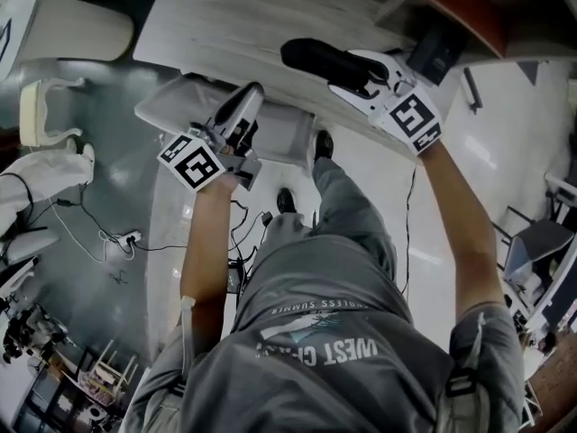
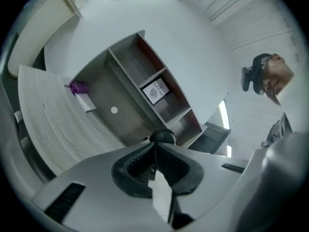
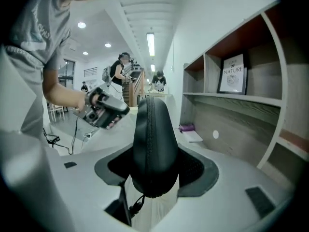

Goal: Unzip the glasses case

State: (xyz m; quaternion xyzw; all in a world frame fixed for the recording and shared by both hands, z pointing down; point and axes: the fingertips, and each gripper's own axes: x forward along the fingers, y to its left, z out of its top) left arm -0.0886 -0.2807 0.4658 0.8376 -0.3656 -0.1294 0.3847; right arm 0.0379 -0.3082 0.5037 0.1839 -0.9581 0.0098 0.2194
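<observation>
The right gripper (image 1: 352, 72) is clenched on the black glasses case (image 3: 153, 144), which stands on its narrow edge between the pads. The zip seam faces the camera and looks closed along what shows, and the zip pull (image 3: 136, 204) dangles below. In the head view the case is over the desk (image 1: 225, 25), just inside its near edge. The left gripper (image 2: 155, 152) has its jaws pressed together with nothing between them, and it is off the desk's near edge, apart from the case. At the desk's far edge stands a shelf unit (image 3: 270, 105) holding a framed print (image 3: 234, 74), with a small purple object (image 3: 186, 127) on the desk before it.
</observation>
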